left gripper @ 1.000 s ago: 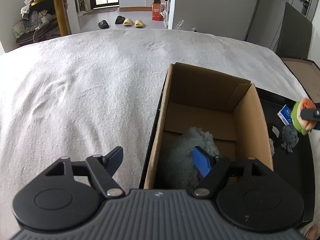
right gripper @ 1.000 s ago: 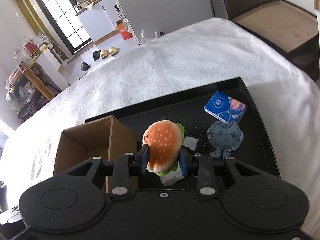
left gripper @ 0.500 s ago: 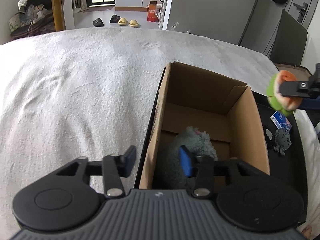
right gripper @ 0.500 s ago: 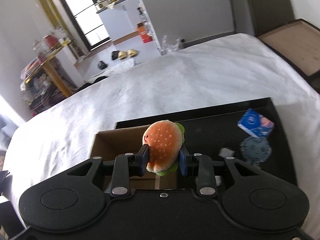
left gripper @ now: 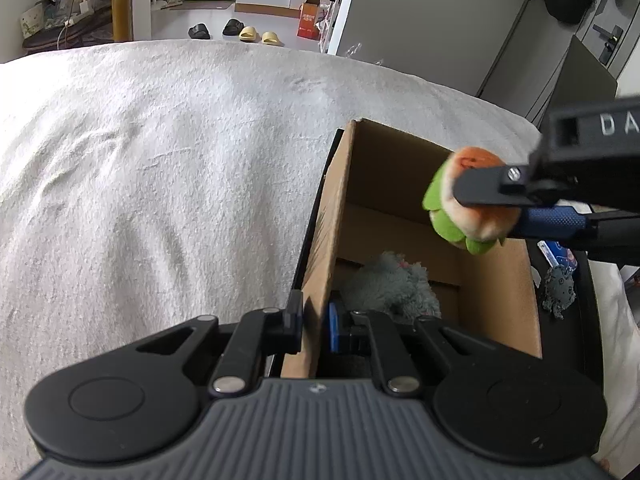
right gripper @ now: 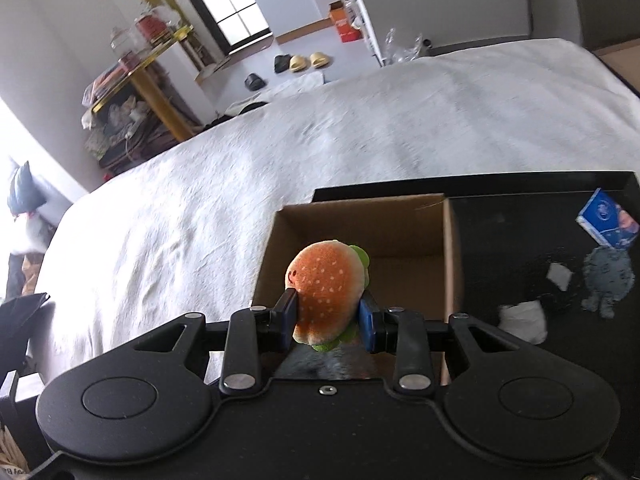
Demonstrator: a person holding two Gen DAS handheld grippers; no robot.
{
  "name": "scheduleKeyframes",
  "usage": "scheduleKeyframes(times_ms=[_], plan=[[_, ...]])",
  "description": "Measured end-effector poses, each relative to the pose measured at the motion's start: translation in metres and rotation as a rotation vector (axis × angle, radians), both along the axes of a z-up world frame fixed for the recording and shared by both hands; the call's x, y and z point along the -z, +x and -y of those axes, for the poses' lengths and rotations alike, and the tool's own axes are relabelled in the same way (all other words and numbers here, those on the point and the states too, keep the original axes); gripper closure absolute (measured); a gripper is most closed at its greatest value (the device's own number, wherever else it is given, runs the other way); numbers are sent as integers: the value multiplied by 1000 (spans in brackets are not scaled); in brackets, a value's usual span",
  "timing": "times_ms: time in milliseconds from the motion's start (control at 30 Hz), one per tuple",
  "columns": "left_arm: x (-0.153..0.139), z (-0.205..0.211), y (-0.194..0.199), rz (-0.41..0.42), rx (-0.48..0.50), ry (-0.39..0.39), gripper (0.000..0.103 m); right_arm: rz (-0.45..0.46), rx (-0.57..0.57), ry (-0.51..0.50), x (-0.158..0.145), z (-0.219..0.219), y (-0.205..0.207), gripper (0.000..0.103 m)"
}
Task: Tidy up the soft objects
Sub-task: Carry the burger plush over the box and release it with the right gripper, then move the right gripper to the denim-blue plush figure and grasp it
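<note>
An open cardboard box [left gripper: 325, 224] stands on the left end of a black tray [right gripper: 520, 216]. Inside it lies a fluffy grey plush [left gripper: 388, 284]. My left gripper [left gripper: 314, 320] is shut on the box's near left wall, one pad outside and the blue pad inside. The right gripper [right gripper: 328, 320] is shut on a burger plush [right gripper: 326, 280] with an orange bun and green lettuce. In the left wrist view the burger plush [left gripper: 460, 208] hangs above the box's open top, near its right wall, held in the right gripper [left gripper: 484, 208].
On the tray right of the box lie a small grey plush [right gripper: 606, 276], a blue tissue packet [right gripper: 606, 224] and white scraps [right gripper: 524, 320]. The tray sits on a bed with a white cover [left gripper: 160, 180]. Shelves, slippers and a door stand beyond the bed.
My left gripper has closed from wide open onto the box's left wall. The right gripper has carried the burger plush leftward from over the tray to above the box.
</note>
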State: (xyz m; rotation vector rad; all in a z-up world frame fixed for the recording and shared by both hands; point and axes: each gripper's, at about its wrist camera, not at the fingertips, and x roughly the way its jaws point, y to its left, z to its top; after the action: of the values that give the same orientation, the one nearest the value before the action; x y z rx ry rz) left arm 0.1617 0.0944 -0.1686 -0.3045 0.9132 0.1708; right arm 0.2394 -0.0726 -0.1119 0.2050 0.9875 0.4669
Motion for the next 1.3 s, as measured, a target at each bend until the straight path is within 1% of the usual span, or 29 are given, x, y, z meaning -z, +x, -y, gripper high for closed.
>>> scheduleKeyframes(times_ms=[33,100,167,267,433,533,600,733,867,933,1000,1100,1300], plan=[[0,0,0,0,-1,-2,92,-8,-3,7,1,-3,0,71],[1,-2,0,1,-3,-11,92,-16,-6,24,0,-6,0,64],[1,-3,-1,1,-4,-17,92,-10,-7,37,-2,-7,0,60],[2,-4,-1,3,-6,-21,92,-31,-20,72,-2,-7,-1,60],[1,-4,-2,2,-7,-23,91,-32,-7,61,-3,2,-3,60],[0,-2,-2,0,-6,-10,91,-21,-8,55,-7,10,-6,60],[-1,0,-2,-3,-4,2,89,-7,-10,47,-11,19,-7,60],[-4,1,-2,0,-9,14,88,11,12,28,-18,40,-6,60],[-7,4,-1,-4,-10,31,87,19,32,8,-19,60,-2,60],[-9,6,0,-10,-7,46,82,20,44,2,-18,70,0,60],[-11,7,2,-23,-6,53,66,19,57,-3,-16,81,3,60],[-13,8,6,-40,-16,65,52,11,76,-7,-11,97,8,60],[-19,14,12,-49,-23,107,41,-4,111,-25,-2,130,22,60]])
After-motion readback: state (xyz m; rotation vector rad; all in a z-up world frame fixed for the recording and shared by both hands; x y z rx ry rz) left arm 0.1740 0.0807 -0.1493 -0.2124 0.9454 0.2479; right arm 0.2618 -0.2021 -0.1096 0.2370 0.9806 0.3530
